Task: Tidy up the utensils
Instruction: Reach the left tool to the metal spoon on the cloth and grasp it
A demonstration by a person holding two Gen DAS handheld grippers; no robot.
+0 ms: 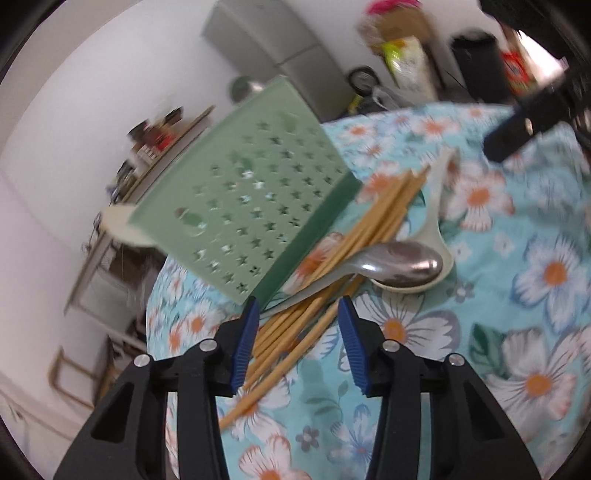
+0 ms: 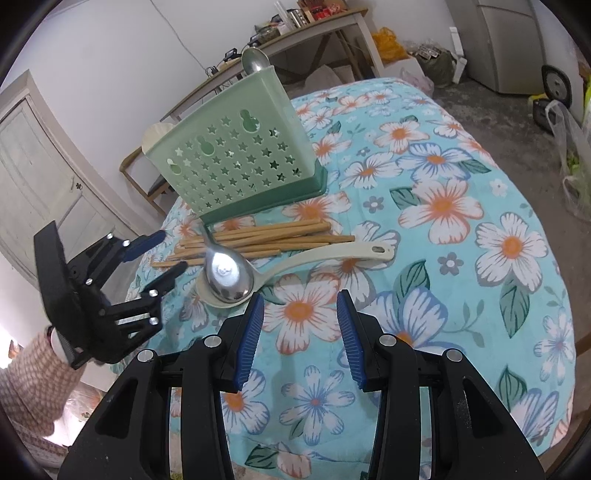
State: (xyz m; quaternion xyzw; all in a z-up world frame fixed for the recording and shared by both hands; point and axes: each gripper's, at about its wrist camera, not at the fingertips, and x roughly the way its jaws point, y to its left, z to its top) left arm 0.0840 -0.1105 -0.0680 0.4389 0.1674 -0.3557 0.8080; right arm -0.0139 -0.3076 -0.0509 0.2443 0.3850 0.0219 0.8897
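A pale green utensil holder with star holes stands at the far side of the flowered tablecloth. A metal spoon and a cream utensil stick out of its top. In front of it lie several wooden chopsticks. A second metal spoon rests in the bowl of a cream ladle. My left gripper is open and low over the chopsticks' near ends, which run between its blue pads. My right gripper is open over bare cloth, just short of the ladle.
The round table's edge falls away just left of the chopsticks, beside my left gripper and a checked sleeve. A wooden chair stands behind the holder. A long shelf with clutter runs along the far wall, near a grey fridge.
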